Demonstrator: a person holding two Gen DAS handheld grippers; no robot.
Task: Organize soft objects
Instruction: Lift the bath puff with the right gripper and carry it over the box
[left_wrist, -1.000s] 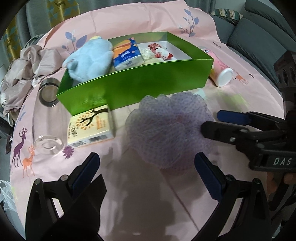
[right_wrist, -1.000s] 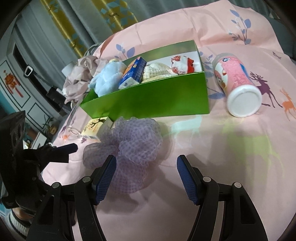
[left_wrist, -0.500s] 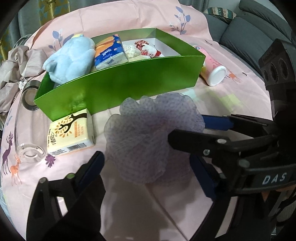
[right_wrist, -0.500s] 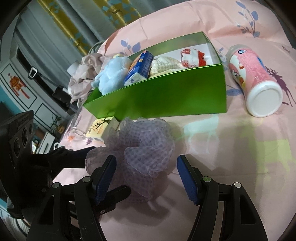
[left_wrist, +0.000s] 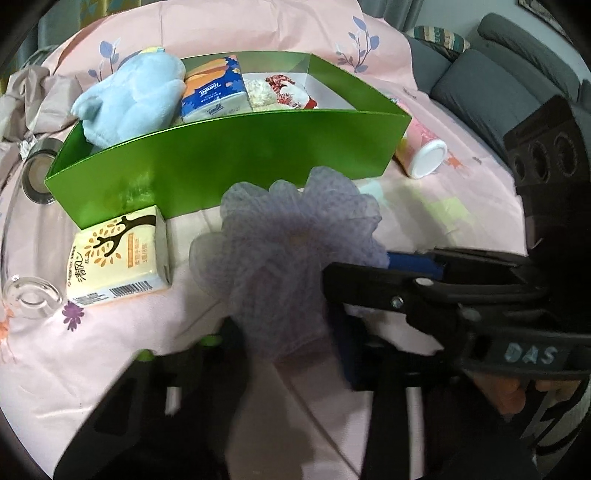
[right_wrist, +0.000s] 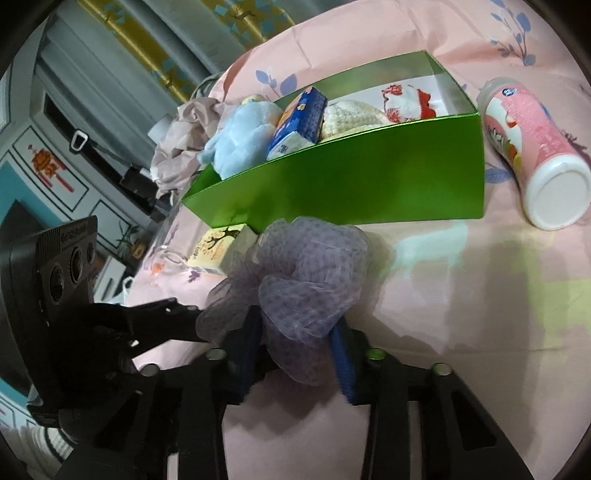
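A pink printed tablecloth (right_wrist: 461, 295) is covering the table, and nearest the cameras both grippers are pinching the lilac mesh pouf (right_wrist: 306, 280): the right gripper (right_wrist: 295, 354) is clamping its near folds, the left gripper (left_wrist: 288, 343) squeezing it from the left. Just beyond, the green box (right_wrist: 369, 177) is standing half filled, so the loose netting could be snagging its near wall or pulling apart between two grips.

Both tools low and near-closed, right tool (right_wrist: 295, 347) across left tool (left_wrist: 288, 343).
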